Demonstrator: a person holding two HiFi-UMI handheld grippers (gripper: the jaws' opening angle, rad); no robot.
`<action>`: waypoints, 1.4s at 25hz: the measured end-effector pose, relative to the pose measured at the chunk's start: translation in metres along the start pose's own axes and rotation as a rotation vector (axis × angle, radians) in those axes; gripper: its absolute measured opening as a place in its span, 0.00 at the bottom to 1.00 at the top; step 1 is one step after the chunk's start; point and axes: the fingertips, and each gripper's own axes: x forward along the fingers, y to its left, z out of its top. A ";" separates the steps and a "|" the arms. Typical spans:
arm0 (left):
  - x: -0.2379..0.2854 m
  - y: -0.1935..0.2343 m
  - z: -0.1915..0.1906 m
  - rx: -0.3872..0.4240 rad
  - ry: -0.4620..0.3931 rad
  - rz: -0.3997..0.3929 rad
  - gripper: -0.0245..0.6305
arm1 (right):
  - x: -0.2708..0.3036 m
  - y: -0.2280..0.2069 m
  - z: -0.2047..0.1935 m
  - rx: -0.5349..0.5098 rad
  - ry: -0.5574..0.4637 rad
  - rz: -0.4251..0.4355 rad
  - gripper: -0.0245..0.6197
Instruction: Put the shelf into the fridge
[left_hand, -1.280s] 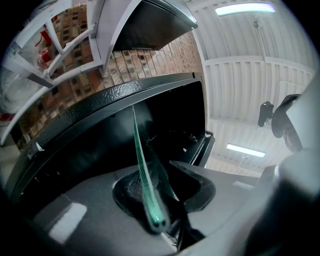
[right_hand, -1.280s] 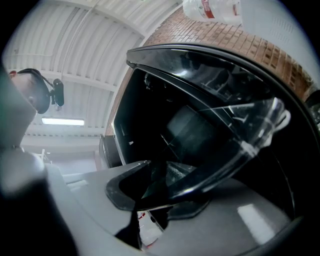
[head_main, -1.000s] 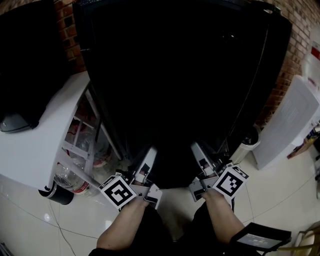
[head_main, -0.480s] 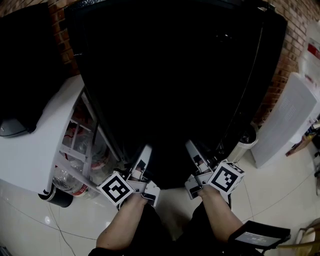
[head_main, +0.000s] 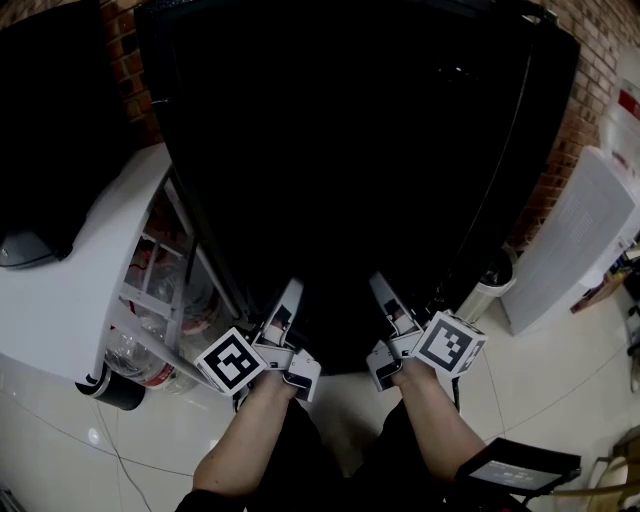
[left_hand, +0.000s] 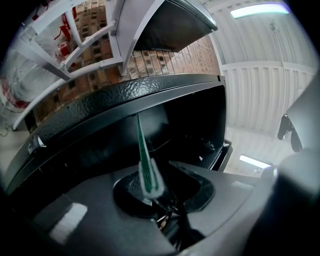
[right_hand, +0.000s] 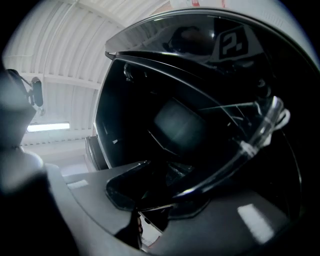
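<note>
shelf (left_hand: 142, 150): glass pane seen edge-on, green, reaching into open black fridge (head_main: 350, 150) | left tool (head_main: 287, 305): pinching shelf's near edge | right tool (head_main: 388, 300): clamped on its clear rim | white door (head_main: 70, 290): open at left, bottles (head_main: 140, 355) in racks

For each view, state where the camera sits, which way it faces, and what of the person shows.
Head view: on the head, steeply down at the fridge; both forearms, left gripper, right gripper show.
Left gripper view: on that gripper, along jaws shut on the shelf; door rack above.
Right gripper view: likewise, facing the fridge interior.
Shared: shelf, fridge.
</note>
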 end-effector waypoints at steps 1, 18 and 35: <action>0.001 0.001 0.000 -0.016 -0.001 0.005 0.13 | 0.000 -0.002 0.000 0.009 0.002 -0.003 0.21; 0.007 -0.002 0.003 -0.149 -0.050 0.025 0.11 | -0.005 0.005 -0.005 -0.042 0.087 0.011 0.25; 0.009 0.000 0.008 -0.191 -0.085 0.021 0.11 | -0.032 0.018 -0.020 -0.055 0.142 0.023 0.24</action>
